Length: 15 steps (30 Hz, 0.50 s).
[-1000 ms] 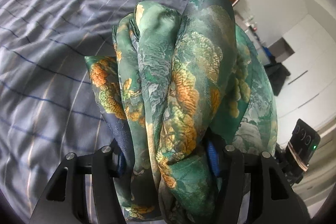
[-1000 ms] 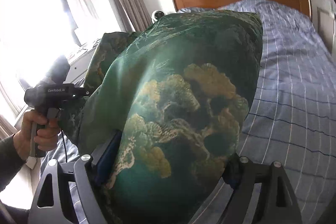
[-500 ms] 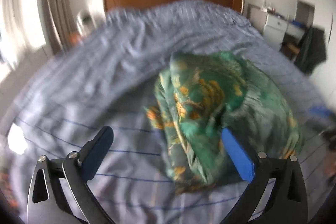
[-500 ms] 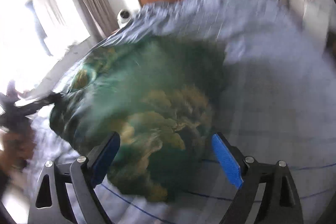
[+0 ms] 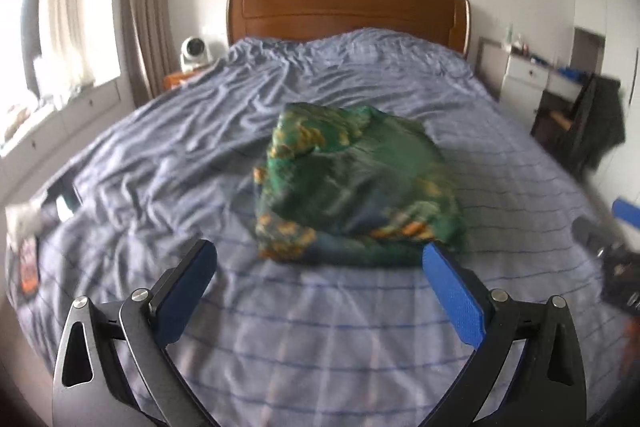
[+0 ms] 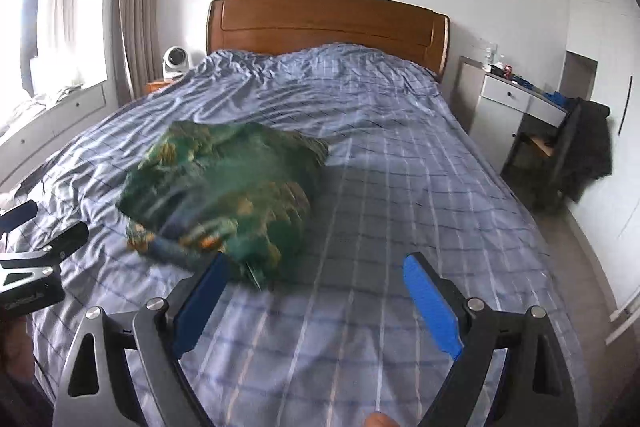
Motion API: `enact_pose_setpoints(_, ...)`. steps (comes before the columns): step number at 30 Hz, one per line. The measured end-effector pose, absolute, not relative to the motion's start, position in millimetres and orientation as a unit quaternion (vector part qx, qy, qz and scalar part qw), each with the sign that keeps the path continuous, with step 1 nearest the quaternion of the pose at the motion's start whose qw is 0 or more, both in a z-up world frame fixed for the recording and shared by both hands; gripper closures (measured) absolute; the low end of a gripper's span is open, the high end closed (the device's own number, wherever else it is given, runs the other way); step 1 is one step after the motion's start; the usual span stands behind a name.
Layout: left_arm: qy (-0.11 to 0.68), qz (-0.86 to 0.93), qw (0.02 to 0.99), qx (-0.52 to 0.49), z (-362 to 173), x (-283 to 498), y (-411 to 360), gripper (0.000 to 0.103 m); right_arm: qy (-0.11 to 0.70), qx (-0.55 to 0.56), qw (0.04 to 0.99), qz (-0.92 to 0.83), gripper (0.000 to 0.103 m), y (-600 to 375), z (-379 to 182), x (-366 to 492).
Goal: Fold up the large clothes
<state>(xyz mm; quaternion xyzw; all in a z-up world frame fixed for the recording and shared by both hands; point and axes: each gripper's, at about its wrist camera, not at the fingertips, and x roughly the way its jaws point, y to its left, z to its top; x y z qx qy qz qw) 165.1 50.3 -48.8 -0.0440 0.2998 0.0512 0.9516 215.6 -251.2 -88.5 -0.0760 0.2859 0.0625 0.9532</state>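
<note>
Garment (image 5: 356,187) bundled loosely on bed (image 5: 320,327) at twelve o'clock; both grippers' jaws wide, empty; likely needs neater flattening.

My left claw (image 5: 318,259) is spread wide, blue pads (image 5: 454,297) well apart, nothing between them, held low and pointing to the far end. My right claw (image 6: 314,273) is the same: wide apart, empty, pointing far. Left claw also shows at the left edge of the right wrist view, right claw at the right edge of the left view, blurred. A fingertip (image 6: 378,419) pokes in at the near edge.
</note>
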Motion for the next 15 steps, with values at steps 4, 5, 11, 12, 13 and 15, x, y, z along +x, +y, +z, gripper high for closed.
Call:
enact_pose_setpoints(4, 0.300, 0.046, 0.949, -0.085, -41.5, 145.6, 49.6, 0.001, 0.287, -0.099, 0.952, 0.046, 0.012, -256.8, -91.0, 189.1)
enact_pose_setpoints(5, 0.300, 0.043, 0.948, -0.097, -41.4, 144.4, 52.0, 0.001, 0.284, -0.102, 0.952, 0.044, 0.012, -258.8, -89.9, 182.8)
enact_pose_setpoints(11, 0.299, 0.058, 0.948, -0.088, -40.0, 136.9, 50.9, 0.001, 0.274, -0.105, 0.955, 0.036, 0.012, -266.4, -80.7, 162.2)
enact_pose_setpoints(12, 0.297, 0.060, 0.949, -0.082, -39.4, 135.2, 50.2, 0.000, 0.273, -0.106, 0.955, 0.036, 0.012, -265.4, -80.5, 161.8)
enact_pose_setpoints(13, 0.296, 0.062, 0.950, -0.076, -39.4, 134.2, 49.2, 0.000, 0.272, -0.108, 0.956, 0.035, 0.012, -265.5, -79.2, 159.4)
enact_pose_setpoints(15, 0.292, 0.064, 0.952, -0.066, -39.2, 131.3, 46.2, 0.000, 0.267, -0.112, 0.956, 0.032, 0.012, -264.0, -77.5, 155.5)
